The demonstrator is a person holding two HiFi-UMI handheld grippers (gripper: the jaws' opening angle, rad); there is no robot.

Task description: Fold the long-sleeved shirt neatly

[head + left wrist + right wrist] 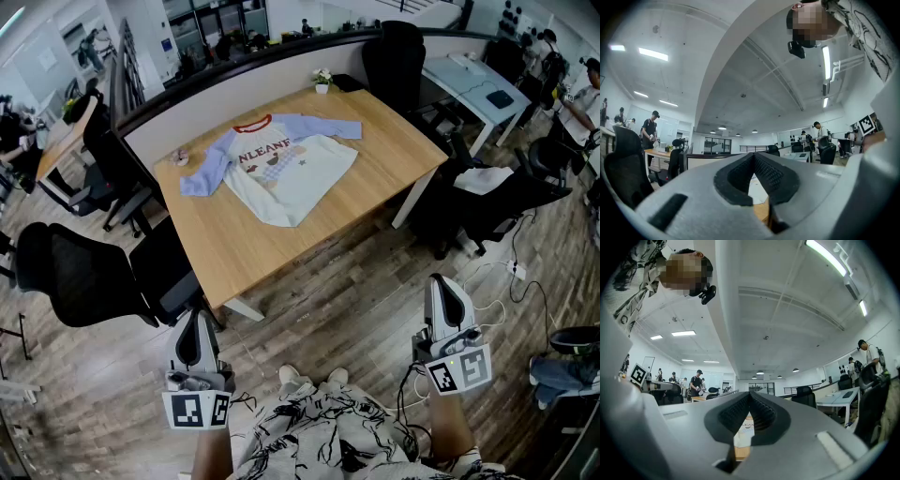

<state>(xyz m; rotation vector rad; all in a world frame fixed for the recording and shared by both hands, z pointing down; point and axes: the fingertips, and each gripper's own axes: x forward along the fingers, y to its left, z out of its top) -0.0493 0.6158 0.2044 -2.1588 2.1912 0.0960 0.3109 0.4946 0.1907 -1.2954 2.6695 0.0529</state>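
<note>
A long-sleeved shirt (279,161), white with pale blue sleeves, a red collar and a print on the chest, lies spread flat on the wooden table (281,234). My left gripper (196,328) and right gripper (443,286) hang low over the floor, well short of the table's near edge. Both are shut with nothing in them. In the left gripper view the left gripper (753,155) has its pads meeting at the tips. The right gripper (749,394) looks the same in its own view, with a strip of the shirt (746,426) seen through the gap behind the tips.
Black office chairs stand around the table: one at the left front (89,277), one on the right (487,192), another behind (394,56). A small potted plant (322,82) sits at the table's far edge. A cable and power strip (514,270) lie on the floor at right.
</note>
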